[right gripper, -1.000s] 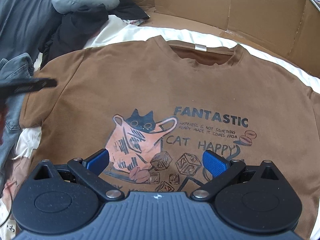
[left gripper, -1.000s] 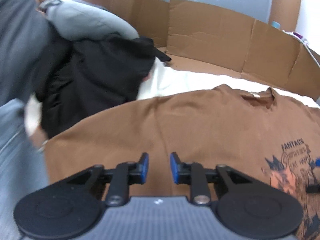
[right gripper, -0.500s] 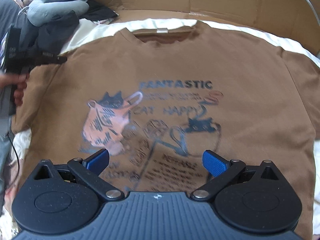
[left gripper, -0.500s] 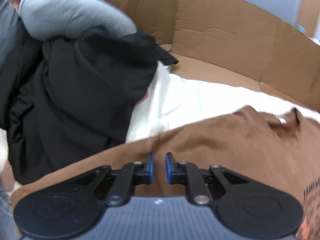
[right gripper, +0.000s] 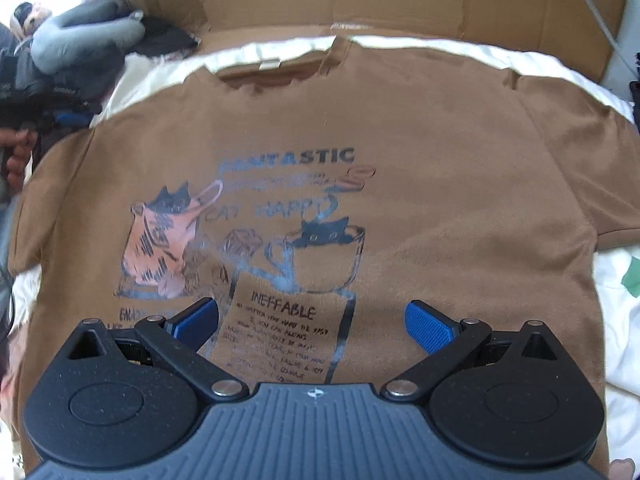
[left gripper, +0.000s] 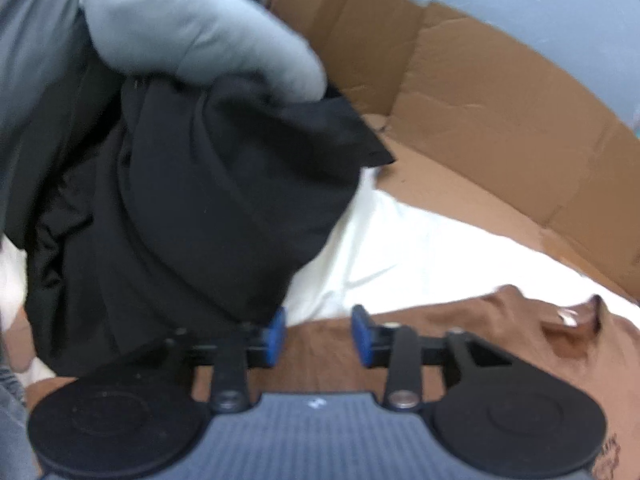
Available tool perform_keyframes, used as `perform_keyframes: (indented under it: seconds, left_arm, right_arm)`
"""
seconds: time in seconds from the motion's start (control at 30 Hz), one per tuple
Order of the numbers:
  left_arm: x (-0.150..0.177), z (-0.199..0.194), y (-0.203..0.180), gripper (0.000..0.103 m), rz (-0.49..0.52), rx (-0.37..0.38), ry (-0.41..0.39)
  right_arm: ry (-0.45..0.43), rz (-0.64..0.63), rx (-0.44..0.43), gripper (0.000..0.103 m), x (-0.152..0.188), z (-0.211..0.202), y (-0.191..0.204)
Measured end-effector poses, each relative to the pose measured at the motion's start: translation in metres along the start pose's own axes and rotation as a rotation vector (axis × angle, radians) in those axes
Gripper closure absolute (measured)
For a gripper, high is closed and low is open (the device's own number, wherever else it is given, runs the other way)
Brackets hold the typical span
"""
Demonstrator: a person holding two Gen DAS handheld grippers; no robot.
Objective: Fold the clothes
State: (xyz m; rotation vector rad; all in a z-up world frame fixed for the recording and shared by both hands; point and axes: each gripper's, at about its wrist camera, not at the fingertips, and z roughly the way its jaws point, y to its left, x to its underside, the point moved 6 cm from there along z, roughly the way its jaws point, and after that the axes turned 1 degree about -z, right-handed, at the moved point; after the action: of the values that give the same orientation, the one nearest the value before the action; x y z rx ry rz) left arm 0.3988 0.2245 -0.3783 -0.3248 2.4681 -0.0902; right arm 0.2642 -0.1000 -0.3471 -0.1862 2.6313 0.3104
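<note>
Left wrist view: left gripper (left gripper: 318, 336) with blue pads a modest gap apart, nothing between them, low over the shoulder edge of the brown T-shirt (left gripper: 500, 344). White sheet (left gripper: 400, 252) just ahead of the tips; black garment (left gripper: 192, 208) bunched ahead and to their left, crowding the left pad, with a grey cushion (left gripper: 192, 28) on top of it. Cardboard wall (left gripper: 500, 112) further ahead; shirt collar off to the right of the tips. Frame is blurred, so whether the pads touch cloth I cannot tell. Right wrist view: right gripper (right gripper: 314, 320) spread wide, empty, above the lower chest print of the brown T-shirt (right gripper: 440, 140), which lies flat, face up, both sleeves out, collar far ahead of the tips. Left gripper (right gripper: 68, 117) shows far ahead-left at the shirt's shoulder, held by a hand (right gripper: 18, 152). Judgement: the shirt is spread and smoothed but no fold is made; sleeves, sides and the lengthwise fold all remain. Only this view gives the whole garment and print; only the left one shows how close the black pile sits to the pads.
</note>
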Motion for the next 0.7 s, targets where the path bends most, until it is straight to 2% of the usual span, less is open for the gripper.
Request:
perform_keyframes:
  seconds: [0.07, 0.17, 0.23, 0.4, 0.7]
  left_arm:
    - [0.003, -0.015, -0.003, 0.058, 0.027, 0.001, 0.007]
    - [0.013, -0.047, -0.001, 0.049, 0.036, -0.003, 0.014]
    - [0.021, -0.072, 0.003, 0.048, 0.039, -0.014, 0.017]
    - [0.033, -0.133, 0.009, 0.047, 0.034, -0.035, 0.028]
    - [0.033, -0.226, 0.000, 0.036, 0.048, -0.037, 0.000]
  right_arm:
    - [-0.018, -0.012, 0.001, 0.001, -0.002, -0.006, 0.001]
    - [0.000, -0.035, -0.025, 0.001, -0.002, -0.014, 0.006]
    - [0.020, -0.029, -0.046, 0.001, -0.001, -0.023, 0.006]
    - [-0.008, -0.035, -0.050, 0.001, -0.006, -0.067, 0.006]
    - [-0.084, -0.026, -0.012, 0.001, -0.028, -0.149, -0.005]
